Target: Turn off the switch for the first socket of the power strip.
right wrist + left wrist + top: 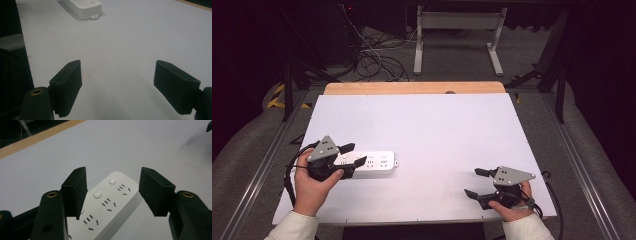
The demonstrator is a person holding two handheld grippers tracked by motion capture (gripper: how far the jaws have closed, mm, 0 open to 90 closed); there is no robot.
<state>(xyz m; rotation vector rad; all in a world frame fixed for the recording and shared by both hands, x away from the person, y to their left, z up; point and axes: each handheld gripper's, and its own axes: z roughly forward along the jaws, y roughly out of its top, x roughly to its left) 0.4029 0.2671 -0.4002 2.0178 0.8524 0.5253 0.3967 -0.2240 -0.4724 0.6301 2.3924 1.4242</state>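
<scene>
White table (432, 125), wooden strip along its far edge, seen from the high view. White power strip (371, 164) lying flat on the table's left-near area, its sockets and round buttons facing up. Left gripper (353, 155), held in the person's left hand (312, 187), jaws spread and straddling the strip's left end; in the left gripper view, the strip (107, 202) runs between the jaws without visible contact. Right gripper (475, 182), in the right hand (512, 207), jaws apart, nothing between them, well apart from the strip, at right-near.
</scene>
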